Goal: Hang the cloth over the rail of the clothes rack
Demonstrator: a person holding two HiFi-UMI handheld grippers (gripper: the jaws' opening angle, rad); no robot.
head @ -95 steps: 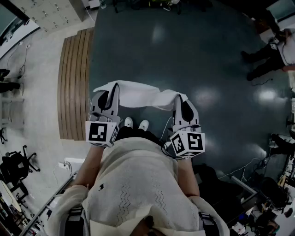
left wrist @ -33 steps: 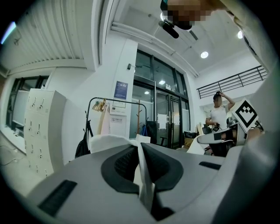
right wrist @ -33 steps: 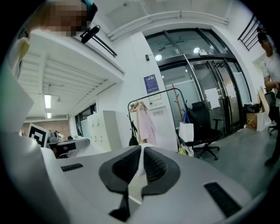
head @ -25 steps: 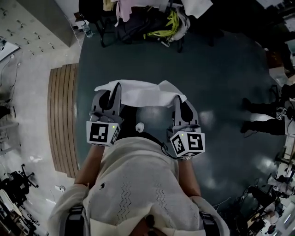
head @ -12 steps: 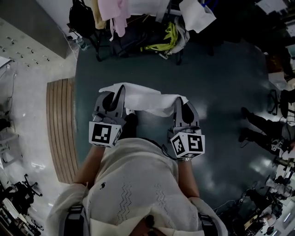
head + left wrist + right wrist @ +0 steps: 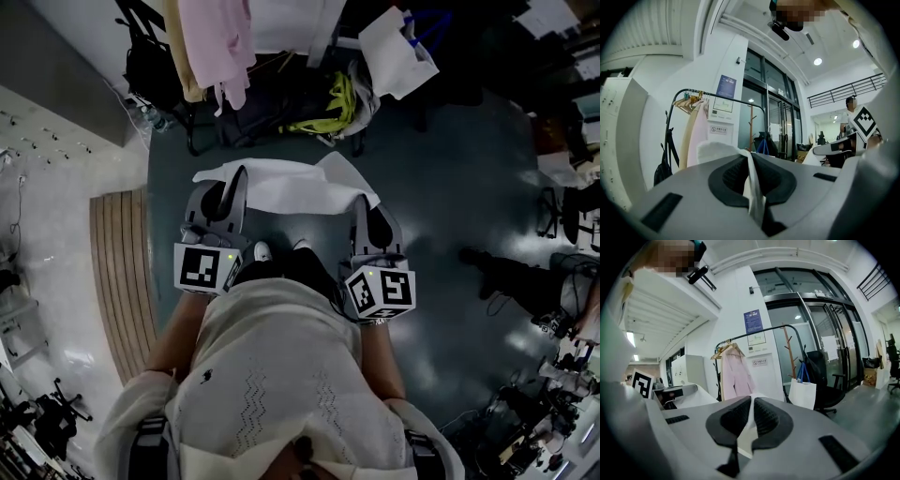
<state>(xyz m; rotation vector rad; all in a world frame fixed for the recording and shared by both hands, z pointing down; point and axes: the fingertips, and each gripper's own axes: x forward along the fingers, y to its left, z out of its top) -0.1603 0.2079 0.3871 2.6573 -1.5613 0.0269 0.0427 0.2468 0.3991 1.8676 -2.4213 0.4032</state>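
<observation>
A white cloth (image 6: 281, 187) hangs stretched between my two grippers in front of the person's body. The left gripper (image 6: 228, 192) is shut on the cloth's left end, and a fold of cloth (image 6: 752, 183) shows pinched between its jaws. The right gripper (image 6: 366, 204) is shut on the right end, with the cloth (image 6: 749, 427) thin between its pads. The clothes rack (image 6: 787, 329) stands ahead with a curved black rail (image 6: 717, 97). Pink and beige garments (image 6: 217, 37) hang from it on hangers.
A white bag (image 6: 398, 49) hangs at the rack's right end, and dark bags with a yellow-green item (image 6: 323, 108) lie under it. A black backpack (image 6: 663, 164) hangs at the rack's left post. A wooden strip (image 6: 117, 272) runs on the left. Another person's legs (image 6: 511, 272) are at right.
The person has walked toward the rack, which now fills the top of the head view. Both grippers still hold the cloth spread the same way.
</observation>
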